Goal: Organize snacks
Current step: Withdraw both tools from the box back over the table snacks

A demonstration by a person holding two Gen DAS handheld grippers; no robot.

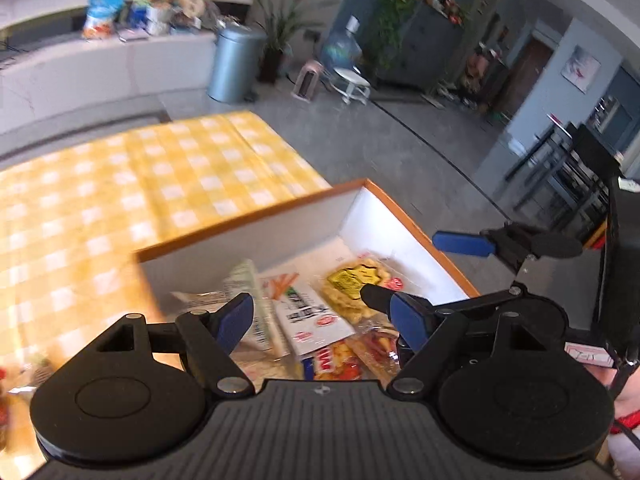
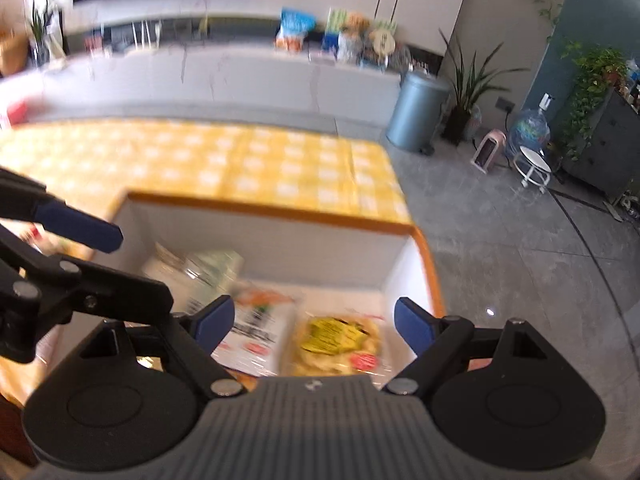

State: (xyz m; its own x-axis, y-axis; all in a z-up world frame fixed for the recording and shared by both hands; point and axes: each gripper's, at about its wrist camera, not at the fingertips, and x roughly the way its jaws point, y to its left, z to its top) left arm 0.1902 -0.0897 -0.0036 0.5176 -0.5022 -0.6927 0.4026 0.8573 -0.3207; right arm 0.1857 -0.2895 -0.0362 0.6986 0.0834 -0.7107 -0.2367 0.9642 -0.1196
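I see my left gripper (image 1: 324,322) gaping empty above the orange-rimmed box (image 1: 248,220) of snack packets (image 1: 352,288) on the yellow checked tablecloth (image 1: 120,184), with the right gripper (image 1: 424,268) open alongside.

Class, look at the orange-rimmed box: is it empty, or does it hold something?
It holds something. Inside the box lie several snack packets, among them a yellow-labelled packet on its floor.

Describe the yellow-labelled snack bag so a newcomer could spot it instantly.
Find the orange-rimmed white box on the yellow checked tablecloth. Inside, nearest its right wall, lies a clear bag of pale crisps; only it has a yellow label, its neighbour being white.
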